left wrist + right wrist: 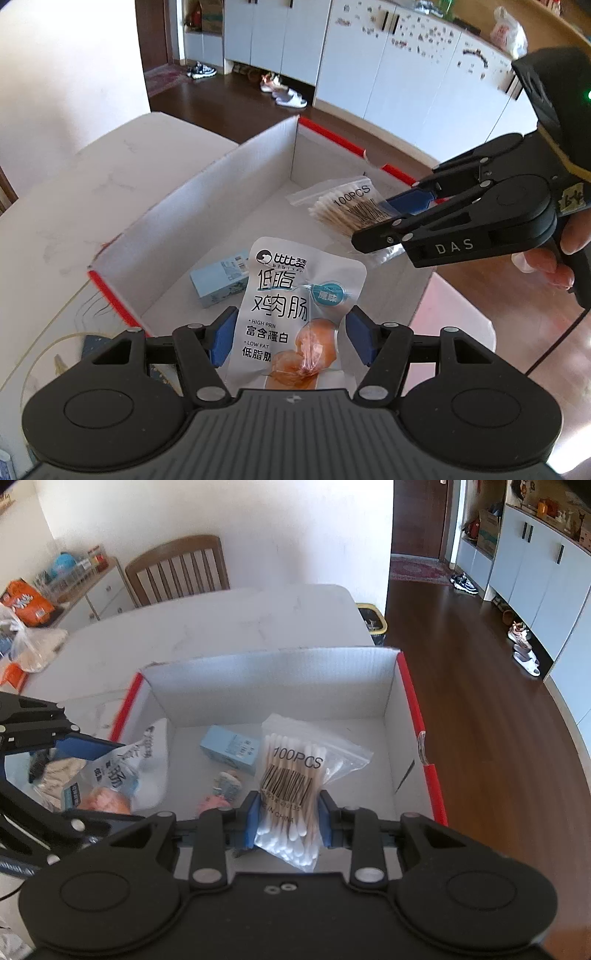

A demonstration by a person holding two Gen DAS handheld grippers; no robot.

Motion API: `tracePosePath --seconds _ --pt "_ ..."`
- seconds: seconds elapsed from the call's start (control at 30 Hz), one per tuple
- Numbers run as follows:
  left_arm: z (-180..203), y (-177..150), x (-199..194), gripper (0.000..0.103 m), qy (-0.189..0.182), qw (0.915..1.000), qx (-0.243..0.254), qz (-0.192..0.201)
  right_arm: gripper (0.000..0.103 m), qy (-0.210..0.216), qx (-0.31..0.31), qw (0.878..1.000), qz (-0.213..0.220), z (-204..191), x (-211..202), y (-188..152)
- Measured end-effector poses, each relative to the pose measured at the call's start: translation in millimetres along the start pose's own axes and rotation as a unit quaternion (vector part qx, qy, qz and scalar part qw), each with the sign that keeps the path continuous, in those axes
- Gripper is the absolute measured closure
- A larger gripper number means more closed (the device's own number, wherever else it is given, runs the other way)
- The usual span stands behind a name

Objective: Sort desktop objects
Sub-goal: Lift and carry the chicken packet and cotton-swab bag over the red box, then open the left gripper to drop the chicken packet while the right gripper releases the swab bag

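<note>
My left gripper (290, 341) is shut on a white chicken sausage packet (295, 314) and holds it over the near edge of an open white cardboard box (207, 192) with red rims. My right gripper (288, 821) is shut on a clear bag of cotton swabs (291, 775) marked 100PCS and holds it above the box floor. In the left wrist view the right gripper (391, 221) comes in from the right with the swab bag (351, 208). In the right wrist view the left gripper (92, 779) and the sausage packet (122, 771) are at the left.
A light blue small carton (231, 749) and a small pink and grey object (221, 794) lie on the box floor. The box (277, 686) stands on a white marble table (221, 616). A wooden chair (177, 568) is behind the table. Bags (26, 627) lie at the far left.
</note>
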State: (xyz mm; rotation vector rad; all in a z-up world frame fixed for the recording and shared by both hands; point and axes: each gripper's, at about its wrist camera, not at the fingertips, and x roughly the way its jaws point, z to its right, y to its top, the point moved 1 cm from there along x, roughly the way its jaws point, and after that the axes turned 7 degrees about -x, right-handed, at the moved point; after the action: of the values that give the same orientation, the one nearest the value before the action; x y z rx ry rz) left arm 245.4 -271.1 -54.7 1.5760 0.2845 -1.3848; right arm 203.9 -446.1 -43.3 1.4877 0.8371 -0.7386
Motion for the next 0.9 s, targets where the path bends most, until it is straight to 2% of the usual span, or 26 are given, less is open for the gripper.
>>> tracePosePath --seconds 0.37,0.57,0.9 --pt "-4.1 14.4 36.9 0.040 0.019 0.9992 -0.012 -0.033 0.072 -0.004 -0.010 0.999 -0.034 12.3 40.0 1.6" --pt "2.8 21.5 50.8 0.040 0.032 0.9983 0.004 -0.050 0.072 -0.008 -0.017 0.998 -0.051 9.8 60.9 10.3" --pt "10.4 19.2 66.0 0.040 0.041 0.9963 0.002 -0.076 0.072 -0.026 -0.029 0.996 -0.082 6.4 89.5 18.2"
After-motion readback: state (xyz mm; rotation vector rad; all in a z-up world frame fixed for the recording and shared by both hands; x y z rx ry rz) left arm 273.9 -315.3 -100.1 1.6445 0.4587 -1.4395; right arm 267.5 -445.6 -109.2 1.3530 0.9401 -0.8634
